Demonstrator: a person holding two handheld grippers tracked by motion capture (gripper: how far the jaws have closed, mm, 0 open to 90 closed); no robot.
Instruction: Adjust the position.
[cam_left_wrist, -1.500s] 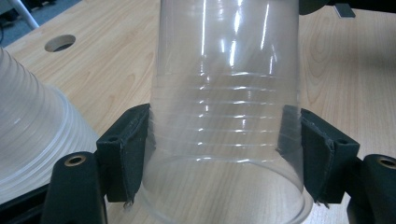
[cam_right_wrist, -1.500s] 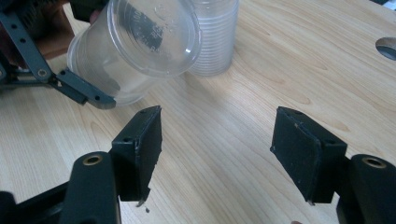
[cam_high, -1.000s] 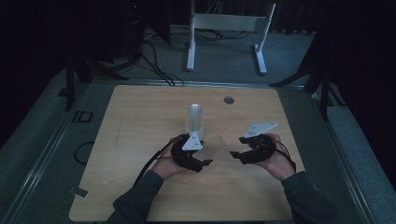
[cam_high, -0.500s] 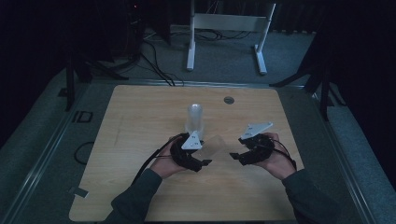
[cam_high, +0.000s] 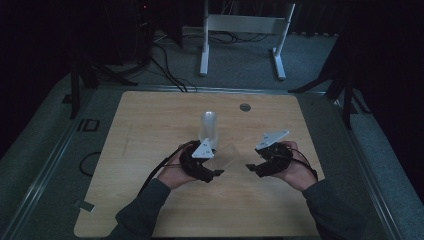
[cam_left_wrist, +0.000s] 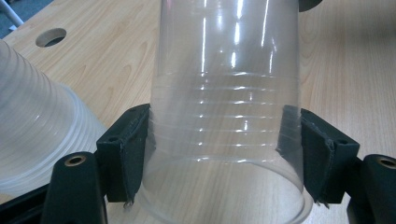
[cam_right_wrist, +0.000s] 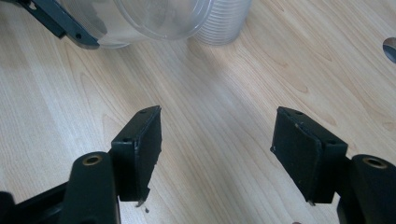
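My left gripper (cam_high: 217, 166) (cam_left_wrist: 224, 126) is shut on a clear plastic cup (cam_high: 231, 155) (cam_left_wrist: 224, 93), which it holds on its side just above the wooden table (cam_high: 150, 130), one pad on each wall. A stack of clear cups (cam_high: 209, 125) (cam_left_wrist: 32, 135) stands upright just behind it. My right gripper (cam_high: 252, 168) (cam_right_wrist: 219, 119) is open and holds nothing, a short way right of the cup. In the right gripper view the held cup (cam_right_wrist: 144, 18) and the stack (cam_right_wrist: 224, 21) sit at the top edge.
A round cable hole (cam_high: 244, 107) (cam_left_wrist: 50, 37) lies in the table's far side. A white metal frame (cam_high: 242, 30) and cables (cam_high: 165, 65) are on the floor beyond the table. A black cable (cam_high: 160, 167) trails from the left gripper.
The right gripper has edged slightly left toward the held cup. The left gripper and its cup stay where they were.
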